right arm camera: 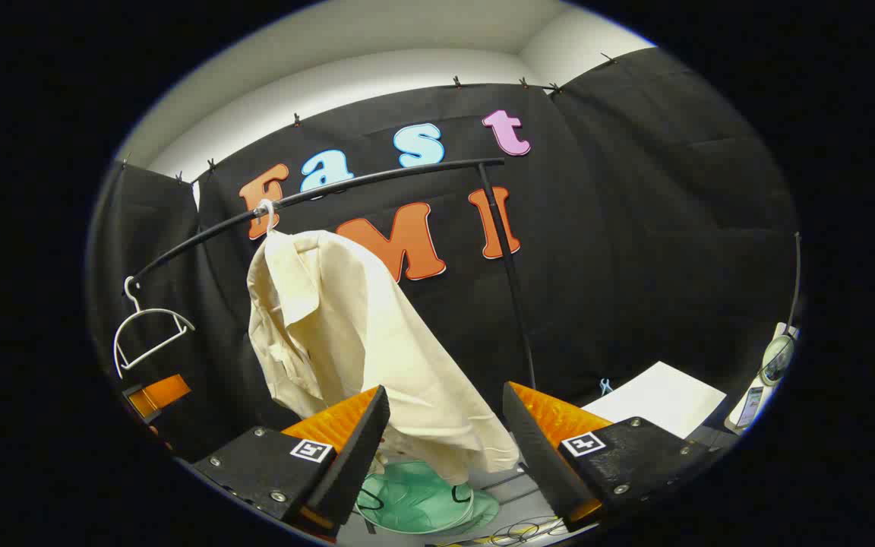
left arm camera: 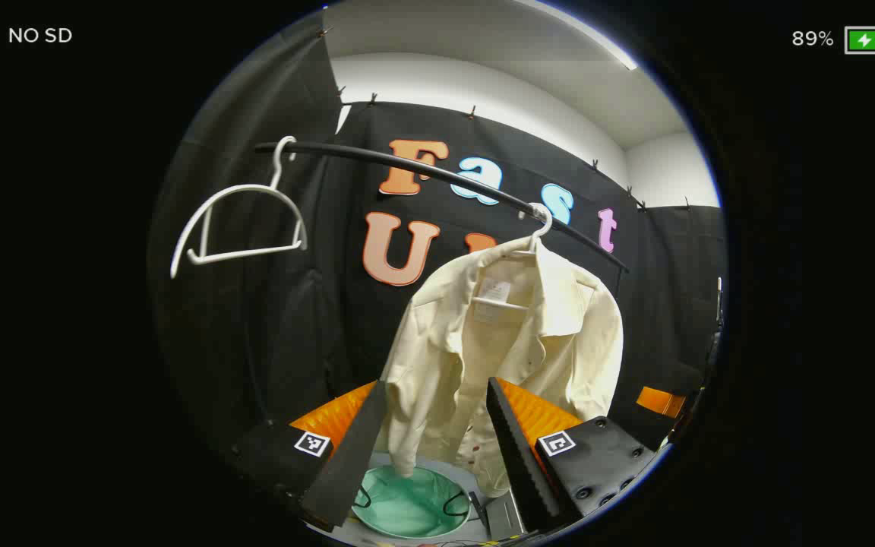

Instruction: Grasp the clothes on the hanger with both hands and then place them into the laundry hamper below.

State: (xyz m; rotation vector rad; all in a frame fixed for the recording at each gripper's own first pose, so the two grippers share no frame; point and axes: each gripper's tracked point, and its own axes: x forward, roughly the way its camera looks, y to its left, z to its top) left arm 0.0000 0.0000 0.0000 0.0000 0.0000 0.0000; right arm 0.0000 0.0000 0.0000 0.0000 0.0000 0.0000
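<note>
Both grippers are spread wide and hold nothing. Ahead of the left gripper [left arm camera: 431, 437], a cream shirt [left arm camera: 510, 334] hangs on a white hanger [left arm camera: 538, 228] from the black rail [left arm camera: 437, 176]. The green laundry hamper [left arm camera: 407, 503] sits on the grey floor [right arm camera: 513, 510] below the right gripper [right arm camera: 445, 448], with an empty hanger [right arm camera: 145, 327] to its left.

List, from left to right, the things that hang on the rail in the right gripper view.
Empty hanger → shirt on its own hanger, all on the rail.
</note>
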